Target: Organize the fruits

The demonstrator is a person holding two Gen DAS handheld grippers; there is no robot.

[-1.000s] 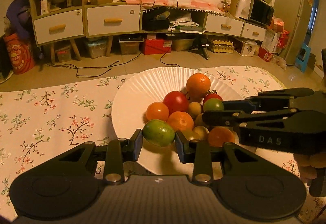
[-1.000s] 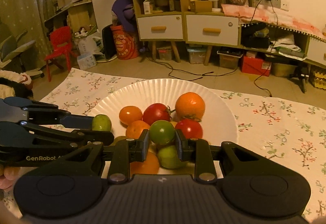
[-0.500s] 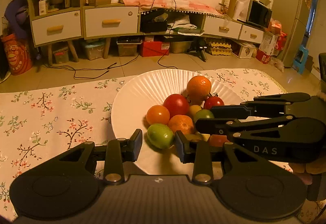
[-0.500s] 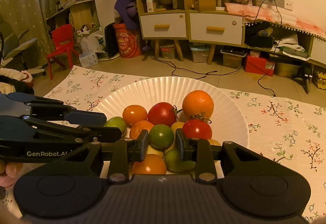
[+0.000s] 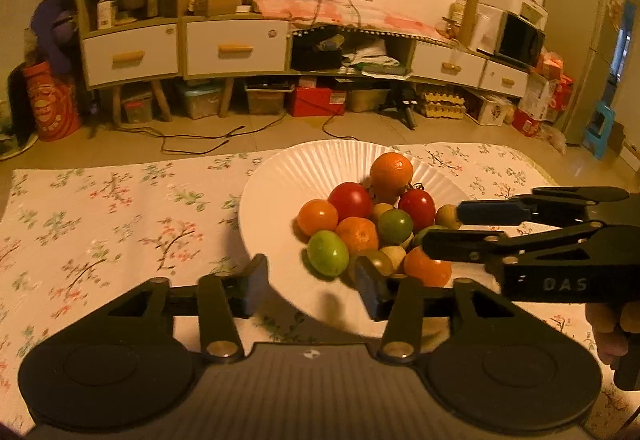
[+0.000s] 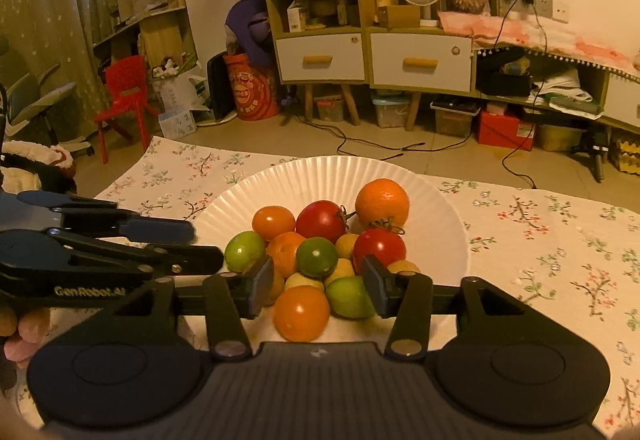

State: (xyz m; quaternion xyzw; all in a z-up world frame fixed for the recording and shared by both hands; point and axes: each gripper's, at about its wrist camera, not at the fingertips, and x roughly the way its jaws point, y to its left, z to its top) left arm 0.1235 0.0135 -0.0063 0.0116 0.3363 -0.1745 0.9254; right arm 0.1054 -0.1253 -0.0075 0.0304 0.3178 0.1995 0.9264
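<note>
A white paper plate (image 5: 280,192) (image 6: 320,176) holds a heap of small fruits: an orange (image 5: 391,172), red, orange and green tomatoes, and small yellow ones. My left gripper (image 5: 310,280) hovers at the plate's near rim with its jaws opening. A green fruit (image 5: 327,253) lies just past its fingers, untouched by the pads. My right gripper (image 6: 317,278) is over the near side of the heap, jaws opening as well. A green tomato (image 6: 317,257) rests on the heap between its fingers, free of both pads. Each gripper shows side-on in the other's view: right gripper (image 5: 460,228), left gripper (image 6: 202,246).
The plate sits on a floral tablecloth (image 5: 120,224) that reaches to the table's far edge. A person's hand (image 5: 608,328) grips the right tool's handle. Beyond the table are the floor, cables, drawer cabinets (image 5: 236,48) and a red chair (image 6: 124,96).
Both grippers went from shut on a green fruit to spread jaws. The two green fruits now lie loose on the plate's heap.
</note>
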